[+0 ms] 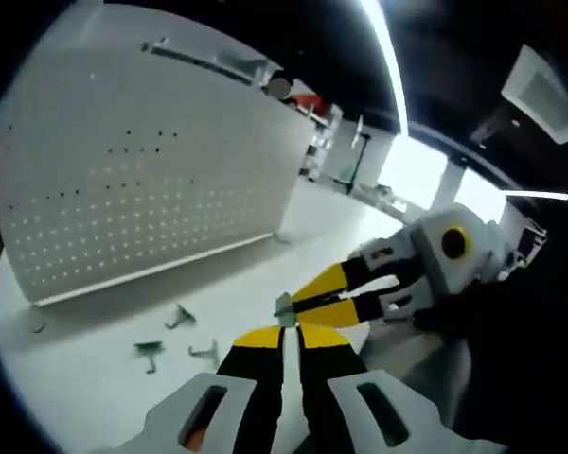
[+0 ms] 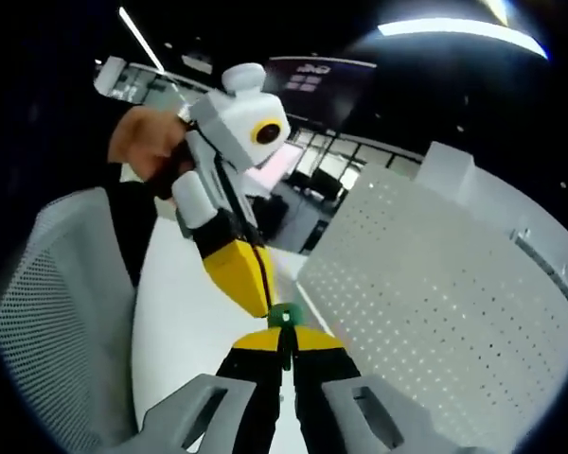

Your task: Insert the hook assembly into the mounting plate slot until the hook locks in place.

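Left gripper view: my left gripper (image 1: 286,333) pressed together; right gripper (image 1: 298,307) meets it tip to tip, green hook (image 1: 284,308) pinched between. Spare hooks (image 1: 178,318) on white table (image 1: 95,378) before pegboard (image 1: 142,161).

Right gripper view: my right gripper (image 2: 284,336) pinches hook (image 2: 283,316); left gripper (image 2: 256,288) touches it, pegboard (image 2: 435,293) right.
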A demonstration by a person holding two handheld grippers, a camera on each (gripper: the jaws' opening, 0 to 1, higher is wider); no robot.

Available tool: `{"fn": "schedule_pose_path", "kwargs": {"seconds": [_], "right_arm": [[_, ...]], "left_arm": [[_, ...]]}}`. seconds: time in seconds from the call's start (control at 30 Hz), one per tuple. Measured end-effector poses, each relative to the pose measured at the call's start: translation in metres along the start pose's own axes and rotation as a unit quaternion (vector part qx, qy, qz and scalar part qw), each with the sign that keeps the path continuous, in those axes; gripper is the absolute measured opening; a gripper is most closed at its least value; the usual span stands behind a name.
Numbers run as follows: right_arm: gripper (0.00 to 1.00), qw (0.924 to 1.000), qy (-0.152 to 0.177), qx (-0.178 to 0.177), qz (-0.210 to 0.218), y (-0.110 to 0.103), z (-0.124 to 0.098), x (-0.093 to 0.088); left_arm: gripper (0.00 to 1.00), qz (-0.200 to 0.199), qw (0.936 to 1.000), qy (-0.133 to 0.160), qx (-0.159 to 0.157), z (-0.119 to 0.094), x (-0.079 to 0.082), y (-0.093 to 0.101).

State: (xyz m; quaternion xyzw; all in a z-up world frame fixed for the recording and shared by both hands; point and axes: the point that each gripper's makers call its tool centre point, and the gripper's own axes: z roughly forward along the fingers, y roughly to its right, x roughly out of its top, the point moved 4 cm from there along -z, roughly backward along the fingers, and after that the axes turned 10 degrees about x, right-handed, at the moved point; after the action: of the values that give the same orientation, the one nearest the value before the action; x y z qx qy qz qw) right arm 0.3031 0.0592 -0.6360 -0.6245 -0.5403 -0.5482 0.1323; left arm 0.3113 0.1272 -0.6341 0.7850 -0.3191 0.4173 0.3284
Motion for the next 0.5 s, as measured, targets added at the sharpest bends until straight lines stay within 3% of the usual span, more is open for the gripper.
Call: {"fn": "schedule_pose_path", "kwargs": {"seconds": [0.2, 0.37, 0.5], "right_arm": [[0.01, 0.9993, 0.009, -0.011, 0.034, 0.007, -0.004, -0.001], [0.01, 0.9979, 0.013, -0.025, 0.059, 0.014, -0.007, -0.003], [0.01, 0.9969, 0.011, -0.037, 0.069, 0.018, -0.010, -0.004]], "left_arm": [[0.07, 0.026, 0.9994, 0.024, -0.001, -0.003, 0.002, 0.002], [0.10, 0.042, 0.9967, 0.068, -0.009, -0.007, 0.011, 0.007], [0.13, 0.067, 0.9937, 0.089, 0.004, -0.008, 0.016, 0.006]]}}
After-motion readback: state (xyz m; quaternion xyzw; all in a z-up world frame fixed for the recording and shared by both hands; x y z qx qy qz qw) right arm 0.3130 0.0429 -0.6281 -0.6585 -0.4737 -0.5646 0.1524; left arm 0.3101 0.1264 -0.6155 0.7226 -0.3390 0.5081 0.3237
